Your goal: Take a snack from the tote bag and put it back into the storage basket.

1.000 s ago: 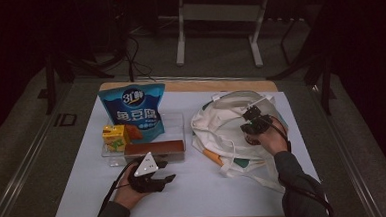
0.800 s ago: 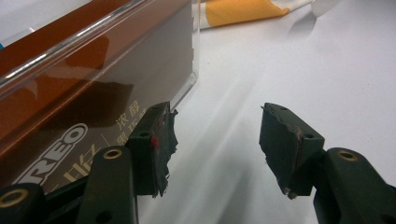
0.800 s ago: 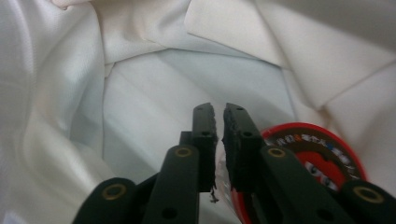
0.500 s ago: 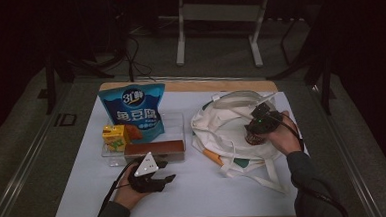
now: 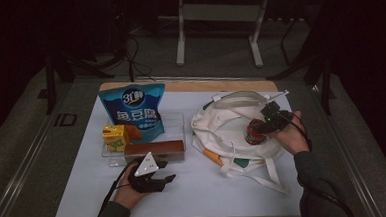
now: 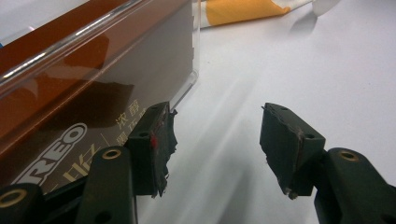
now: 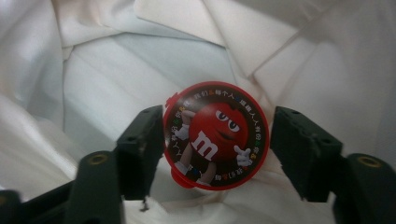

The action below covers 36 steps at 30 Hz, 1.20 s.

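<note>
A red M&M's tub [image 7: 215,135] stands on the white tote bag [image 5: 226,119], which lies at the right of the table. My right gripper [image 7: 217,149] is open around the tub: one jaw touches the lid's rim and the other stands a small gap away. In the high view the right gripper [image 5: 263,126] sits just right of the tub [image 5: 254,133]. My left gripper [image 6: 215,140] rests open on the white table cover with nothing between its jaws. It lies beside the brown Oreo box [image 6: 70,93], near the front in the high view [image 5: 163,177].
A clear tray [image 5: 178,123] holds the Oreo box [image 5: 153,148], a yellow juice carton [image 5: 115,137] and an upright blue snack bag [image 5: 133,109]. An orange patch [image 5: 212,156] shows at the tote's near edge. The tote's straps trail toward the table's front right.
My right hand has drawn back to the right across the tote, and the red tub has come into view beside its jaws. The left gripper has stayed still.
</note>
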{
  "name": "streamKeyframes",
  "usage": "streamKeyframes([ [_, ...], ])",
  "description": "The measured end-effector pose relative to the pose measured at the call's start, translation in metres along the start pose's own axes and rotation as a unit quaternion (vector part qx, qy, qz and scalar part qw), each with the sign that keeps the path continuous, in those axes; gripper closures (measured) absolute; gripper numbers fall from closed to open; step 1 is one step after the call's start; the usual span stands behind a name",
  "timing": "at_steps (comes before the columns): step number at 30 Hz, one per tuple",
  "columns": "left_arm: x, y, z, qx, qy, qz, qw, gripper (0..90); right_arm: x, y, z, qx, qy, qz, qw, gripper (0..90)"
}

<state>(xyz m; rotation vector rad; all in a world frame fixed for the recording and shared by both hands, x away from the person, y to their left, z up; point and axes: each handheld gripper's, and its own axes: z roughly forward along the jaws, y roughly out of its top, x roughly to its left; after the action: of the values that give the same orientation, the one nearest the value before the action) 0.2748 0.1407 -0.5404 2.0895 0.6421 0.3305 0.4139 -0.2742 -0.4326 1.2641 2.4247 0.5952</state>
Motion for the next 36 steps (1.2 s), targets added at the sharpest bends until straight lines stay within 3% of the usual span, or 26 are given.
streamKeyframes([
  [6, 0.0, 0.0, 0.0, 0.0, -0.001, 0.001, 1.0, 43.8, 0.002, 0.002, 0.005, 0.015, 0.005, 0.008, 0.9998, 23.8],
  [14, 0.0, 0.0, 0.0, 0.0, -0.001, 0.0, 1.0, 43.8, -0.001, 0.003, 0.015, 0.029, -0.004, 0.02, 0.9994, 19.0],
  [29, 0.0, 0.0, 0.0, 0.0, -0.001, 0.0, 1.0, 43.8, -0.002, 0.0, 0.026, 0.051, 0.001, 0.033, 0.9982, 20.0],
  [36, 0.0, 0.0, 0.0, 0.0, 0.0, 0.0, 1.0, 43.7, 0.0, -0.002, 0.027, 0.059, 0.003, 0.043, 0.9973, 25.4],
])
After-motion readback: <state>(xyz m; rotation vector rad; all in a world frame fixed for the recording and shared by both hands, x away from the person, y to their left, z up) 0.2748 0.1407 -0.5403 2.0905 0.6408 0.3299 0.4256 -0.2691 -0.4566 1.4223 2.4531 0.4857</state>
